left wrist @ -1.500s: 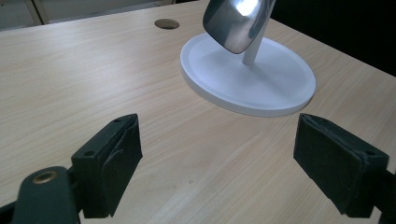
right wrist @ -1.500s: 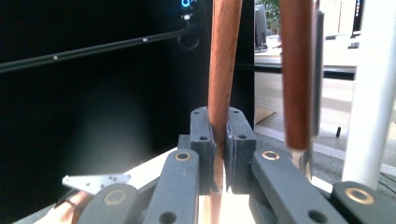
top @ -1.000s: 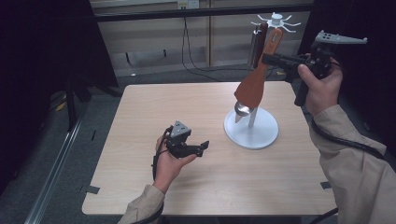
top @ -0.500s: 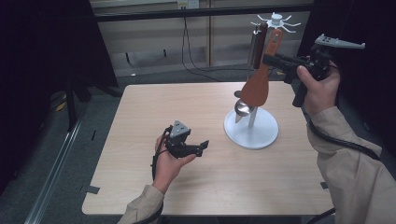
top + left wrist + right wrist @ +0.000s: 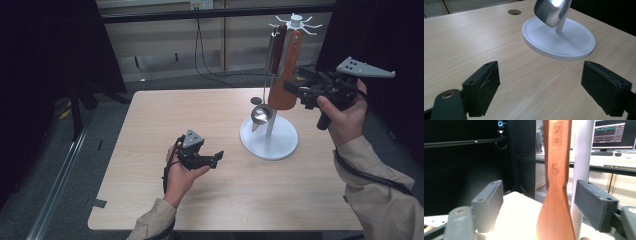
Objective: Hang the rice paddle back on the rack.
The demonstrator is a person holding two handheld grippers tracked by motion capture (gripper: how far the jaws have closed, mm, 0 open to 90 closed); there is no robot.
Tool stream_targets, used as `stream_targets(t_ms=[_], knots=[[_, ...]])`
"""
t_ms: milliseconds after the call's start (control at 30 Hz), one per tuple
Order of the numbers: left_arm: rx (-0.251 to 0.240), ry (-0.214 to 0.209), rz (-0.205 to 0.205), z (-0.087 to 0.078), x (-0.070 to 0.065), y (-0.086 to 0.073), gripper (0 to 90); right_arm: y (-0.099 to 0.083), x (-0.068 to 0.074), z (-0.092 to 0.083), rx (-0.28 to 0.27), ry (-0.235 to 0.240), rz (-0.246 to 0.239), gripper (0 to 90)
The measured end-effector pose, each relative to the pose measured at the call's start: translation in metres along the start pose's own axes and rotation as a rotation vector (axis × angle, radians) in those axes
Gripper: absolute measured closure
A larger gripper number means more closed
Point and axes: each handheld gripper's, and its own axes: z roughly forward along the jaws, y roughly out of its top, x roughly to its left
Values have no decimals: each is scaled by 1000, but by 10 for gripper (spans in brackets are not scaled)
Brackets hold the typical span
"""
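Note:
A wooden spatula (image 5: 284, 75) hangs from the hooked top of a white stand (image 5: 269, 145), next to a dark-handled metal ladle (image 5: 260, 114). My right gripper (image 5: 296, 90) is level with the spatula's blade, on its right. Its jaws have just been opening. In the right gripper view the spatula (image 5: 555, 185) stands between the pads and neither pad touches it, so this gripper (image 5: 537, 202) is open. My left gripper (image 5: 216, 158) rests low over the table, left of the stand. It stands open (image 5: 539, 85) and has nothing in it, and it faces the stand's base (image 5: 574, 47) and the ladle bowl (image 5: 551, 10).
The stand's white pole (image 5: 581, 170) rises just behind the spatula. A small round hole (image 5: 514, 11) is cut in the tabletop near the far edge. The wooden table (image 5: 165, 115) has bare room at the left and front. Dark curtains flank it.
The right gripper's jaws have opened off the spatula, and the hand has sunk a little. The spatula, tilted before, now hangs straighter from its hook. The left hand has kept still.

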Motion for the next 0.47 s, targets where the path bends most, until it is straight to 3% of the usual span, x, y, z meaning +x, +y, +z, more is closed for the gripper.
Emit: stream_targets(t_ms=[200, 467], knots=[[4, -2, 4, 0, -1, 0, 148, -15, 13, -8, 17, 6, -14, 160], [6, -8, 3, 1, -2, 0, 146, -34, 19, -16, 51, 11, -7, 123]])
